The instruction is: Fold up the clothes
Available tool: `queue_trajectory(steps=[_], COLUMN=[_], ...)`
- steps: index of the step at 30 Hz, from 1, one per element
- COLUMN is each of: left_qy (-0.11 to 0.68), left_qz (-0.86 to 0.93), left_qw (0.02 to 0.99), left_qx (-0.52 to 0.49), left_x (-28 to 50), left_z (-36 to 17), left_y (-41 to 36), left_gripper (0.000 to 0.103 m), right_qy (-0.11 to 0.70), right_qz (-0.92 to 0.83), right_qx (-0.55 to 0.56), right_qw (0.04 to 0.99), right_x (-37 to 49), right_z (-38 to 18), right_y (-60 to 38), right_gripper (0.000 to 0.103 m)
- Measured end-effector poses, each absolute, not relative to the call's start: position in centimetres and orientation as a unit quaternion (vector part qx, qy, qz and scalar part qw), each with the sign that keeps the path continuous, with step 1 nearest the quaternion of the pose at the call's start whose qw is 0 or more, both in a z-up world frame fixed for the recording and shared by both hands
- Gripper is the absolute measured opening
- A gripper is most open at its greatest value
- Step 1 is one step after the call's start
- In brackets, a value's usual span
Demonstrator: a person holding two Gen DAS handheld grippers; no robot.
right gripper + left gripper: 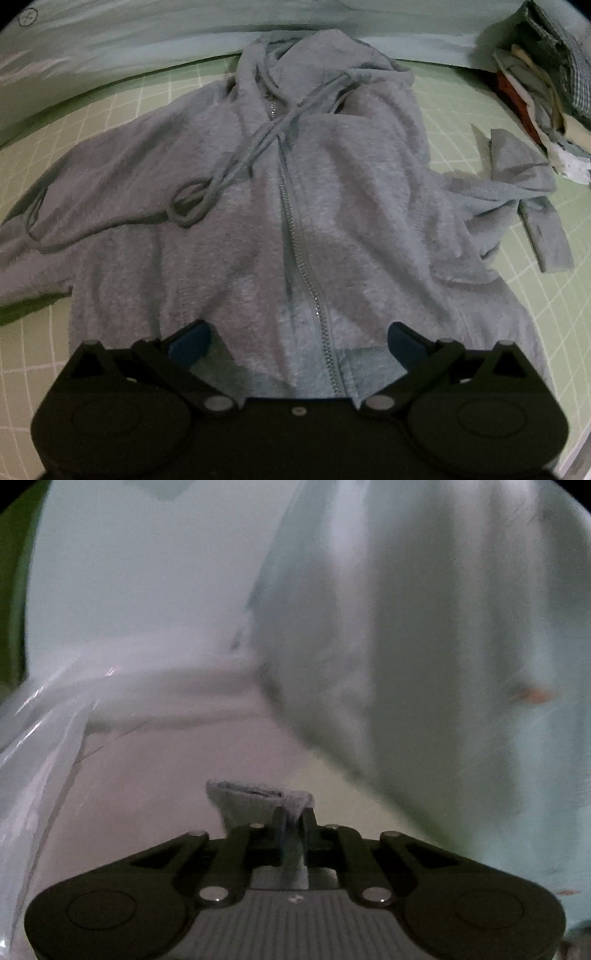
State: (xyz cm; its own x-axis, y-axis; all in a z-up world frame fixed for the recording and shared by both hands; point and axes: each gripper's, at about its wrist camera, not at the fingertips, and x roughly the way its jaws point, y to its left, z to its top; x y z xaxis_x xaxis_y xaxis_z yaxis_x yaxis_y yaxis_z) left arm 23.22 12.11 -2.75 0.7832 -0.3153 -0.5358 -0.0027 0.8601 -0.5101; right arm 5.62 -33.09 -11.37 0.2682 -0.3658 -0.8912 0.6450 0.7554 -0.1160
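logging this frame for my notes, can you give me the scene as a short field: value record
garment: grey zip hoodie, spread front up, zipper closed
surface: green grid mat
drawstrings: loose cords looped across the chest
sleeve: one sleeve bent outward beside the body
left gripper: shut on a grey fabric edge; view blurred, which garment is unclear
right gripper: open, fingers either side of the hoodie's hem
background: pile of other clothes at the mat's far corner
fold progress: hoodie not yet folded
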Motion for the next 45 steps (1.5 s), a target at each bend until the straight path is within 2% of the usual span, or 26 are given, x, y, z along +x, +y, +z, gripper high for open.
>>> queue_trajectory(steps=[3,9,12,16,21,24,28,31,32,33,34,35,36,37,45], left_qy=[0.337,0.484,0.487,0.465,0.443,0.465,0.505,0.515,0.513,0.512,0.510,0.509,0.508,0.504,0.394], left_qz=[-0.062,0.010,0.022,0.047,0.057,0.029,-0.025,-0.044,-0.048,-0.053,-0.057,-0.062,-0.066,-0.064,0.027], left_qw=[0.910,0.832,0.829,0.840,0.859,0.865,0.856,0.852,0.853,0.854,0.855,0.856,0.857,0.859,0.916], left_qx=[-0.233,-0.270,-0.273,-0.276,-0.250,-0.188,-0.106,-0.084,-0.080,-0.075,-0.071,-0.067,-0.063,-0.058,-0.067], left_x=[20.5,17.3,16.4,16.4,18.3,20.4,22.3,22.6,22.6,22.6,22.6,22.5,22.5,22.5,20.8], left_z=[-3.8,-12.8,-13.3,-12.6,-11.2,-10.9,-12.3,-12.9,-12.9,-12.9,-12.8,-12.8,-12.8,-12.6,-8.9], left_y=[13.1,15.6,16.2,17.5,18.2,17.3,15.1,14.1,13.9,13.7,13.5,13.3,13.1,13.0,16.0], left_gripper=[0.009,0.013,0.023,0.046,0.054,0.066,0.067,0.066,0.065,0.060,0.044,0.035,0.010,0.003,0.003], right_qy=[0.510,0.504,0.508,0.508,0.509,0.506,0.501,0.500,0.499,0.499,0.498,0.497,0.497,0.496,0.493], right_qz=[-0.320,-0.319,-0.317,-0.320,-0.320,-0.322,-0.326,-0.326,-0.326,-0.326,-0.326,-0.327,-0.327,-0.327,-0.328], right_qx=[0.137,0.141,0.135,0.125,0.125,0.132,0.138,0.140,0.141,0.142,0.143,0.144,0.145,0.147,0.147], right_qw=[0.787,0.790,0.789,0.790,0.789,0.789,0.790,0.790,0.790,0.790,0.791,0.791,0.791,0.791,0.792], right_x=[5.4,5.2,5.4,5.6,5.6,5.4,5.2,5.1,5.1,5.0,5.0,5.0,5.0,4.9,4.8], right_z=[-11.4,-11.5,-11.4,-11.4,-11.3,-11.3,-11.4,-11.4,-11.4,-11.5,-11.5,-11.5,-11.5,-11.5,-11.6], right_y=[-33.1,-33.1,-33.1,-32.7,-32.8,-32.9,-32.8,-32.8,-32.9,-32.9,-32.9,-32.9,-32.9,-32.9,-32.9], right_gripper=[0.103,0.103,0.103,0.103,0.103,0.103,0.103,0.103,0.103,0.103,0.103,0.103,0.103,0.103,0.103])
